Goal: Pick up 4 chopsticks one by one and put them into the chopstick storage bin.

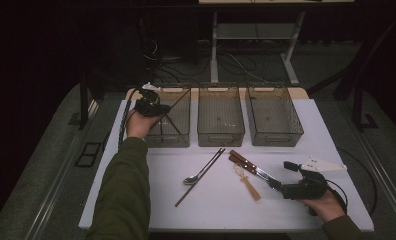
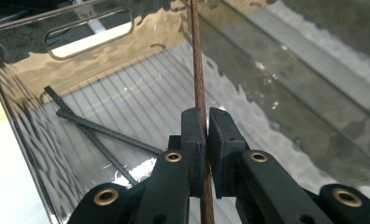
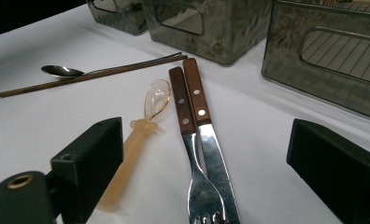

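My left gripper [image 1: 156, 111] [image 2: 206, 126] is over the left clear bin [image 1: 176, 141] [image 2: 29, 70], shut on a thin brown chopstick [image 1: 178, 99] [image 2: 198, 84] that slants into the bin. Two dark chopsticks [image 2: 96, 131] lie on the bin's floor. My right gripper [image 1: 282, 175] [image 3: 211, 172] rests open at the table's front right. A wood-handled fork [image 1: 246, 166] [image 3: 188, 140] and knife [image 1: 243, 159] [image 3: 206, 135] lie side by side, their tips between its jaws. An amber plastic spoon [image 1: 247, 182] [image 3: 136, 135] lies just left of them.
A metal spoon [image 1: 198, 175] [image 3: 61, 71] and another brown chopstick [image 1: 196, 182] [image 3: 85, 77] lie crossed at mid-table. The middle bin [image 1: 220, 136] [image 3: 211, 37] and right bin [image 1: 276, 139] [image 3: 323, 79] stand in a row at the back of the white mat [image 1: 211, 210].
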Tool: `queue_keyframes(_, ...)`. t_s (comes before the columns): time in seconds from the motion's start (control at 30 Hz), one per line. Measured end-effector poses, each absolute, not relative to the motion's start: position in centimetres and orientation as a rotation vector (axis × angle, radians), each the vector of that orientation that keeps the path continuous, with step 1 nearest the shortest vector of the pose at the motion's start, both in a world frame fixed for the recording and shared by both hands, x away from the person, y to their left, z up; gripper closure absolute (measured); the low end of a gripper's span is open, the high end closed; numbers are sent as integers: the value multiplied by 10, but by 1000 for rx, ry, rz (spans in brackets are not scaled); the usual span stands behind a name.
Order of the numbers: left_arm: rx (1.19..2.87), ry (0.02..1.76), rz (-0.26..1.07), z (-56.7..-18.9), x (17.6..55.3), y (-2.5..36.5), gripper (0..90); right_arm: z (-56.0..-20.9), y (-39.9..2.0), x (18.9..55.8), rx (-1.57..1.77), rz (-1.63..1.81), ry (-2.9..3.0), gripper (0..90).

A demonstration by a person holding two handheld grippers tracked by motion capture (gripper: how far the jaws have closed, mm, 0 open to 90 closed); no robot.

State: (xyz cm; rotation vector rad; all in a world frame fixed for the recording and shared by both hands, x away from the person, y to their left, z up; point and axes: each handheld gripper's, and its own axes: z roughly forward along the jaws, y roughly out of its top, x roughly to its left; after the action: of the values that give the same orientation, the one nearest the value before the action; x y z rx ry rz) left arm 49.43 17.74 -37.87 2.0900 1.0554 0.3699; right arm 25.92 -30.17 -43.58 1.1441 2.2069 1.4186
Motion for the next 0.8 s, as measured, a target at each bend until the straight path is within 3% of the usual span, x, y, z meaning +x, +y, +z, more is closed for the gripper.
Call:
queue_keyframes(0.1, 2092, 1069, 348, -381, 495, 177, 841, -436, -302, 259, 1146, 1422, 2206, 106)
queue_keyframes(0.2, 2076, 1084, 352, -381, 495, 177, 631, -435, -302, 259, 1145, 1423, 2205, 106)
queue_keyframes(0.3, 2067, 1082, 361, -378, 492, 175, 528, -435, -302, 259, 1146, 1422, 2206, 106)
queue_keyframes(0.6, 2073, 972, 376, -355, 461, 163, 409, -435, -303, 259, 1153, 1416, 2198, 106)
queue_keyframes(0.8, 2073, 935, 358, -347, 431, 154, 379, -435, -302, 259, 1151, 1411, 2200, 106)
